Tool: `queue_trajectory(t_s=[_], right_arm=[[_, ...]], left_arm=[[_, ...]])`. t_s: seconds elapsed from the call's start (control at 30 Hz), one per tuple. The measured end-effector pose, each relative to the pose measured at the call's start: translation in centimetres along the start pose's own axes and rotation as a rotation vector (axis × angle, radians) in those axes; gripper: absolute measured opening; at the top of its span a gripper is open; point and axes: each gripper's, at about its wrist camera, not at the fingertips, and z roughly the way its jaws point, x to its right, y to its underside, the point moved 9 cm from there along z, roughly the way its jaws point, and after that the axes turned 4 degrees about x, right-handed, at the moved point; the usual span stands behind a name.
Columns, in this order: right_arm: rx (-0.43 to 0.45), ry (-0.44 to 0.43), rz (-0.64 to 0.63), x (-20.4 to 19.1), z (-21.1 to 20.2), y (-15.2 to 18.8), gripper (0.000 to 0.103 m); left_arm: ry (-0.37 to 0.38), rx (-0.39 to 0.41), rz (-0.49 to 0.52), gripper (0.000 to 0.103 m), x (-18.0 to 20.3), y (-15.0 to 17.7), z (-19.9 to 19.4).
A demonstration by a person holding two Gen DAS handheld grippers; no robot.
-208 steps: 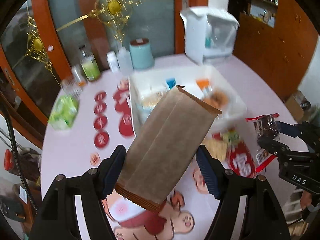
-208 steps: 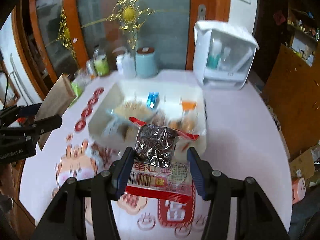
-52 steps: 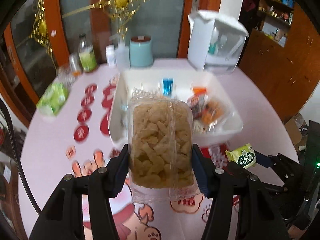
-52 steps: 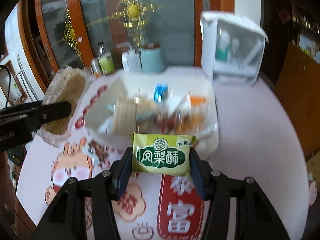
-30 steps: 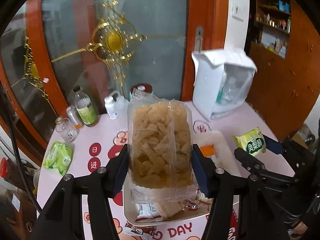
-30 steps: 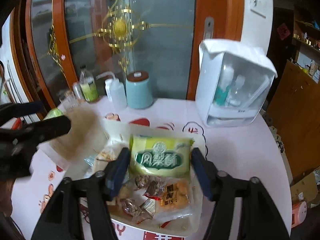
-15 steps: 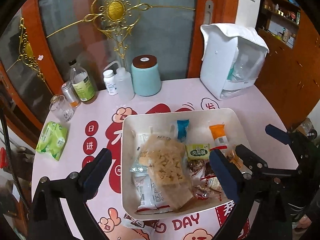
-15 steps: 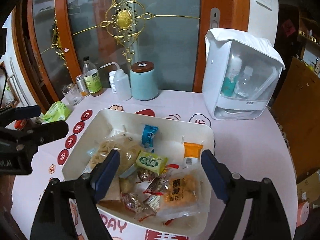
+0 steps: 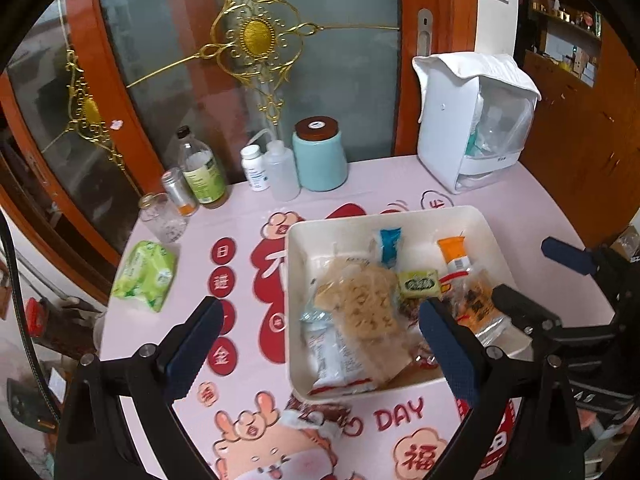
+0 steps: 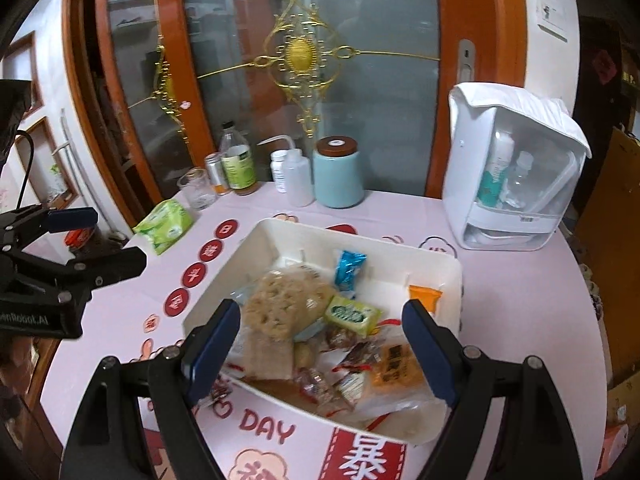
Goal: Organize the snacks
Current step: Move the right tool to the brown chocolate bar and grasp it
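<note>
White tray [image 9: 472,216]: 1 green pack [image 9: 420,284], 1 blue [image 9: 390,245], 1 orange [image 9: 454,254].

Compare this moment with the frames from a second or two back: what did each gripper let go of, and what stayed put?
The left gripper has just opened and dropped the clear bag of puffed snacks into the white bin. The right gripper has just opened too, releasing the green pastry packet beside it. Both now hang empty over the bin. The bin, teal jar, bottles and white dispenser have not moved.
</note>
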Motion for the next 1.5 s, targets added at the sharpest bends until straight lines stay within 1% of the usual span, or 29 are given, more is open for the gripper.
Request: queue_trajectory(t_s=[0.13, 0.27, 0.4, 0.5, 0.63, 0.73, 0.9, 0.97, 1.03, 1.13, 1.23, 1.33, 1.43, 1.5], right_arm=[[0.008, -0.02, -0.033, -2.0, -0.8, 1.1, 0.084], [0.002, -0.027, -0.051, -4.1, -1.1, 2.6, 0.084], [-0.022, -0.061, -0.032, -7.0, -0.4, 4.6, 0.084], [-0.041, -0.067, -0.033, -9.5, 0.7, 6.6, 0.084], [-0.102, -0.07, -0.016, -12.2, 3.2, 9.9, 0.084], [-0.155, -0.065, -0.013, -13.5, 5.6, 12.4, 0.084], [-0.225, -0.043, -0.028, -14.5, 9.8, 15.6, 0.084], [-0.25, -0.034, -0.034, -14.8, 11.3, 16.4, 0.083], [-0.255, -0.024, -0.049, -15.1, 12.2, 16.7, 0.083], [-0.252, -0.01, -0.094, -15.8, 13.3, 16.8, 0.083], [-0.261, 0.01, -0.145, -16.3, 14.4, 17.0, 0.083], [-0.265, 0.02, -0.164, -16.4, 15.2, 17.3, 0.082], [-0.26, -0.01, -0.141, -16.5, 15.9, 17.1, 0.076], [-0.253, -0.015, -0.133, -16.6, 16.1, 16.9, 0.067]], left_arm=[[-0.02, -0.009, -0.01, 0.098, -1.8, 1.3, -1.6], [-0.011, -0.003, -0.021, 0.098, -3.8, 2.5, -3.1], [0.008, -0.002, -0.017, 0.098, -6.0, 4.1, -3.5], [0.014, -0.012, -0.012, 0.098, -7.9, 6.0, -3.1], [0.018, -0.021, -0.014, 0.098, -10.0, 8.8, -1.9], [0.004, -0.027, -0.031, 0.098, -11.8, 11.5, 0.0], [-0.026, -0.078, -0.064, 0.098, -13.9, 15.9, 3.6], [-0.026, -0.106, -0.074, 0.098, -14.2, 17.5, 4.9], [-0.002, -0.149, -0.102, 0.098, -14.7, 19.3, 6.4], [0.013, -0.186, -0.137, 0.098, -15.3, 21.2, 8.0], [0.021, -0.206, -0.166, 0.098, -15.8, 22.2, 9.0], [0.035, -0.217, -0.188, 0.098, -16.1, 22.5, 9.5], [0.035, -0.213, -0.196, 0.098, -16.3, 22.5, 9.8], [0.034, -0.214, -0.2, 0.098, -16.3, 22.5, 9.9]])
